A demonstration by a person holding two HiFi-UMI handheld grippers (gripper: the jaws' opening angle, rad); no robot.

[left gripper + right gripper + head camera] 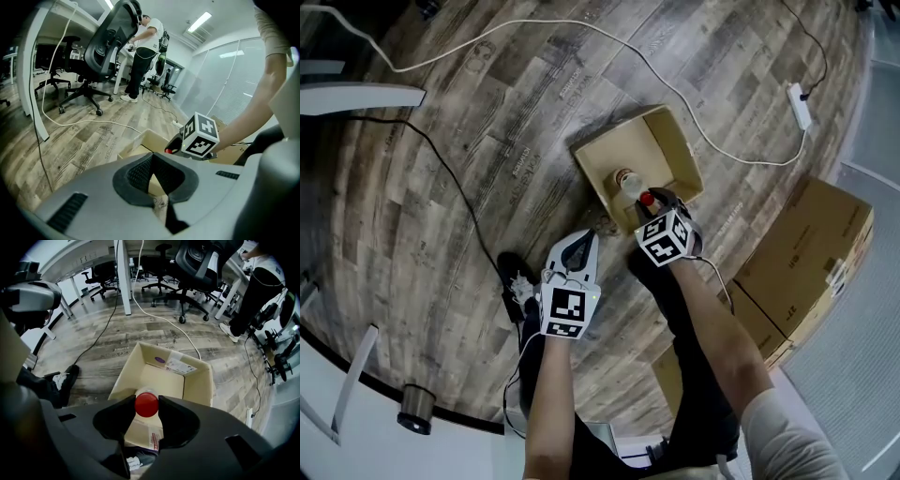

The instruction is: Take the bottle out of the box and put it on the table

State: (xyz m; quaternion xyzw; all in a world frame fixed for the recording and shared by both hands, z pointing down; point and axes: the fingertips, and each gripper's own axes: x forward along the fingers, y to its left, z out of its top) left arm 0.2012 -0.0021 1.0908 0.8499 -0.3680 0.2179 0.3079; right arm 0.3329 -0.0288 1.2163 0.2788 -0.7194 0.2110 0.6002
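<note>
Jaws of your right hand-held gripper [146, 401] sit closed on the red cap [146, 406] of the bottle [626, 181], which stands upright inside the open cardboard box [199, 383] on the wooden floor [469, 131], close to the wall nearest you. Your left hand-held gripper [152, 158] hangs near the box's corner, its jaws pinched together on nothing.

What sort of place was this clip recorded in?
Likely an open-plan office: wheeled office chairs, white desks and a glass partition wall, with a power strip on the wood-look floor.
</note>
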